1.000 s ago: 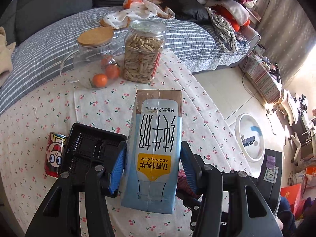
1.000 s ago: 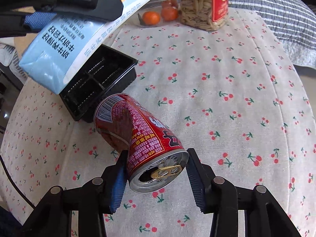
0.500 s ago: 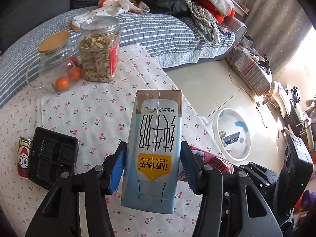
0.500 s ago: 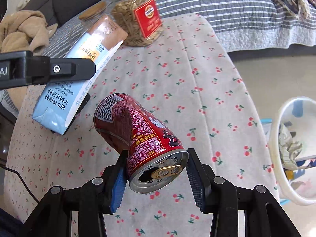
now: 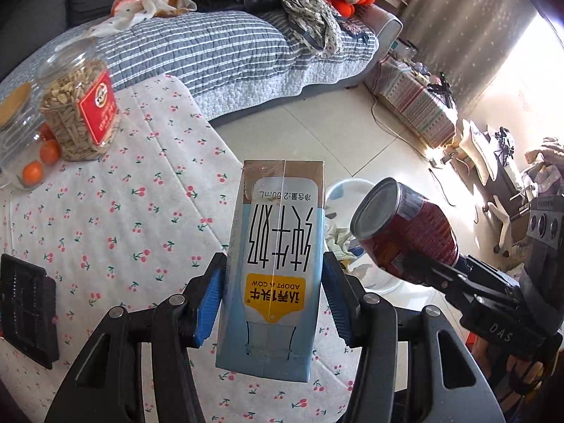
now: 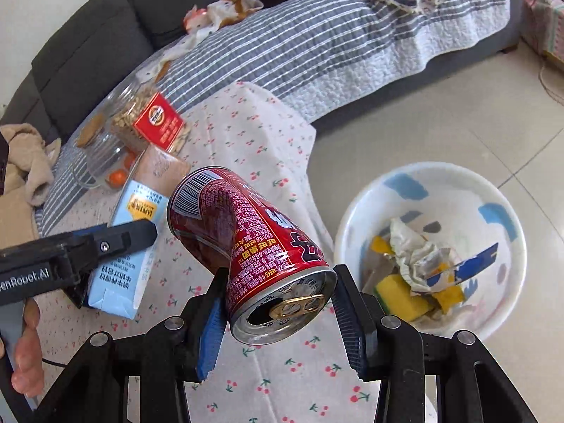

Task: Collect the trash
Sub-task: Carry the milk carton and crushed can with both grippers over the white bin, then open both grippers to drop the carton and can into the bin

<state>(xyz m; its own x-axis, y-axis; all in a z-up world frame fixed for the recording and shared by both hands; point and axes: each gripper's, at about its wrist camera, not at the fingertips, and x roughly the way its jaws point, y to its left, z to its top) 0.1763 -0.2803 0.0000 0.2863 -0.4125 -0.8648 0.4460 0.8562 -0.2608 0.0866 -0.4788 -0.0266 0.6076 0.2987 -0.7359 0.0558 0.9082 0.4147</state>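
A light-blue milk carton (image 5: 275,264) stands upright between blue pads, with my left gripper (image 5: 271,282) shut on it above the right edge of the cherry-print tablecloth (image 5: 123,218). The right gripper (image 6: 280,292) is shut on a dented red drink can (image 6: 253,239), its opened top facing the camera. Just beyond that can, on the floor, sits a white bin with blue marks (image 6: 423,183) that holds crumpled paper and yellow scraps. In the left wrist view the can (image 5: 405,232) hangs over the bin's rim (image 5: 338,190). The carton (image 6: 134,246) shows left of the can in the right wrist view.
A jar of seeds with a red label (image 5: 77,116) and a glass jar holding small oranges (image 5: 21,155) stand at the table's far left. A black plastic tray (image 5: 28,310) lies near the left edge. A striped quilt (image 5: 211,46) covers the sofa behind; tiled floor lies to the right.
Both grippers have swung right across the table with their loads still gripped. The bin has come into view under the can, and the black tray and jars have slid to the left.
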